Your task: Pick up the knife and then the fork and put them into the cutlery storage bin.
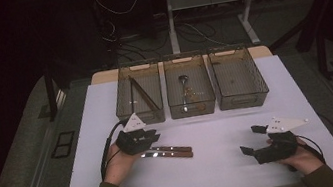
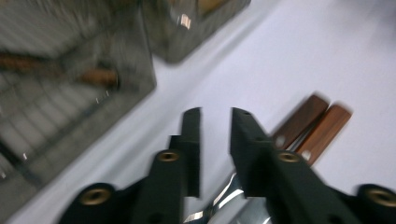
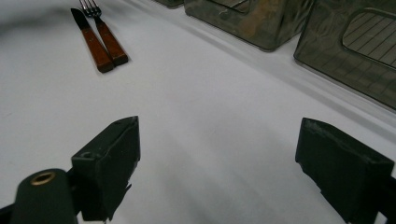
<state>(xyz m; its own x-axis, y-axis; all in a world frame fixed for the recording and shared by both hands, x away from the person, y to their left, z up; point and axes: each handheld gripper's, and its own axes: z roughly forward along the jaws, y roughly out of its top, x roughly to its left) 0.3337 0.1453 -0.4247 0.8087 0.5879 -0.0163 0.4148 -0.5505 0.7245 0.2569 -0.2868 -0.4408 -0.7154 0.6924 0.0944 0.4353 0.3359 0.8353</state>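
Observation:
A knife (image 3: 91, 44) and a fork (image 3: 109, 42) with brown wooden handles lie side by side on the white table (image 1: 216, 166). In the high view the pair (image 1: 176, 151) lies left of centre. My left gripper (image 1: 154, 138) hovers over their metal ends. In the left gripper view its jaws (image 2: 215, 126) stand a narrow gap apart with nothing between the tips. The shiny metal shows below them and the two handles (image 2: 313, 126) beyond. My right gripper (image 1: 250, 140) rests at the near right, wide open (image 3: 219, 172) and empty.
Three smoky clear bins stand in a row at the back. The left bin (image 1: 140, 117) holds long thin sticks (image 1: 144, 93), and the middle bin (image 1: 192, 109) holds a spoon (image 1: 183, 88). Nothing shows in the right bin (image 1: 244, 100). Cables and a stand lie beyond the table.

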